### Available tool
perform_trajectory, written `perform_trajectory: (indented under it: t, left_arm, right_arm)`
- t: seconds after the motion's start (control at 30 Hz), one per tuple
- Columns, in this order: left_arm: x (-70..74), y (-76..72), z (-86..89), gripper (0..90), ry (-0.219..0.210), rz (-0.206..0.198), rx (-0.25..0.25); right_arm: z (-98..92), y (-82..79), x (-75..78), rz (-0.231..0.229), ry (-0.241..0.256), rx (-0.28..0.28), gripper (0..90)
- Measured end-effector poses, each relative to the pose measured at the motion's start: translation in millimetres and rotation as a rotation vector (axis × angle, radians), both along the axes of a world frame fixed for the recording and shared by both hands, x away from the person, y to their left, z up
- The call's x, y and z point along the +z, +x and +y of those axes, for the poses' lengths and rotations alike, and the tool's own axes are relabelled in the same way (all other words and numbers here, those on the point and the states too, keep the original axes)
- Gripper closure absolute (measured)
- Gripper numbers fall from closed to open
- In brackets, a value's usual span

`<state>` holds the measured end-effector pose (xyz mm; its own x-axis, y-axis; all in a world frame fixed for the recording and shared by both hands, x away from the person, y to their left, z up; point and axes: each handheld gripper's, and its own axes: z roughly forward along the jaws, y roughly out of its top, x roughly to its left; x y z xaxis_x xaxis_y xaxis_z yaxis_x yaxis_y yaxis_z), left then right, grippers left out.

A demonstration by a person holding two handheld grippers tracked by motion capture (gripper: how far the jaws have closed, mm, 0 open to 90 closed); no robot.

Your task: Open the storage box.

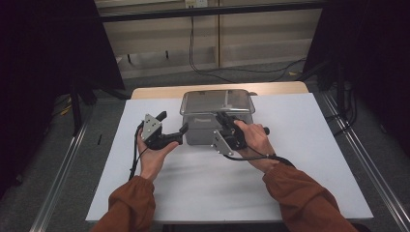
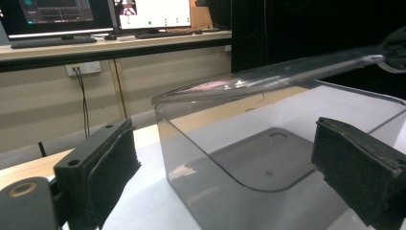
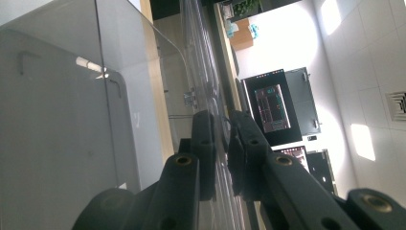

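The clear lid (image 1: 217, 102) of the plastic box (image 1: 203, 131) is clamped by the right gripper (image 1: 225, 121); the left gripper (image 1: 178, 126) is held wide open beside the box.

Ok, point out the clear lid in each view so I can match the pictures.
High view: lid on top of the clear box, centre, its near edge in the right gripper.
Left gripper view: lid slanting above the box, upper right.
Right gripper view: lid edge between the jaws.
Shared landmark: the box.
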<state>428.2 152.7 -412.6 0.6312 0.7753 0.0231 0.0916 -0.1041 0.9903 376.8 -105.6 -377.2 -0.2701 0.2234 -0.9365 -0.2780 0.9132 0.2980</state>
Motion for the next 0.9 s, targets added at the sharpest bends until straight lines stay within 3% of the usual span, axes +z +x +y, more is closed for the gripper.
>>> perform_trajectory:
  t: [0.13,0.2,0.23,0.37,0.43,0.53,0.63,0.67,0.73,0.9]
  left_arm:
    - [-2.6,2.1,-2.5,11.1,0.032,-0.017,0.003]
    - [-2.3,3.4,-2.6,17.7,0.031,-0.032,0.008]
    - [-1.6,4.3,-3.2,17.6,0.02,-0.032,0.014]
    - [0.8,7.9,-7.4,15.9,0.055,-0.037,-0.002]
    - [2.9,8.5,-8.9,16.1,0.049,-0.041,0.0]
    - [3.2,10.4,-11.8,25.9,0.07,-0.055,-0.008]
    - [2.5,10.8,-13.3,29.1,0.055,-0.056,-0.004]
    - [3.5,11.8,-14.3,30.1,0.081,-0.056,-0.01]
    - [4.1,11.7,-15.1,32.1,0.07,-0.06,-0.017]
    - [1.5,11.2,-18.3,38.9,0.101,-0.07,-0.033]
  right_arm:
    - [0.3,-0.8,-3.3,0.001,0.003,0.002,81.0]
    - [0.7,-0.9,-3.6,0.0,0.003,0.003,81.0]
    - [0.9,-0.9,-3.7,-0.001,0.002,0.003,81.0]
    - [0.6,-1.6,-4.6,0.004,0.004,0.002,80.8]
    - [-0.2,-1.7,-6.7,0.002,0.0,0.008,80.5]
    - [-0.1,-1.5,-9.6,0.004,0.009,0.012,80.2]
    - [0.5,-2.4,-9.8,0.009,0.014,0.004,80.2]
    - [-0.4,-2.4,-10.0,0.012,0.018,0.005,80.0]
    - [-1.5,-2.3,-10.1,0.009,0.019,0.007,80.0]
    - [-3.0,-1.7,-12.1,0.026,0.044,0.013,78.3]
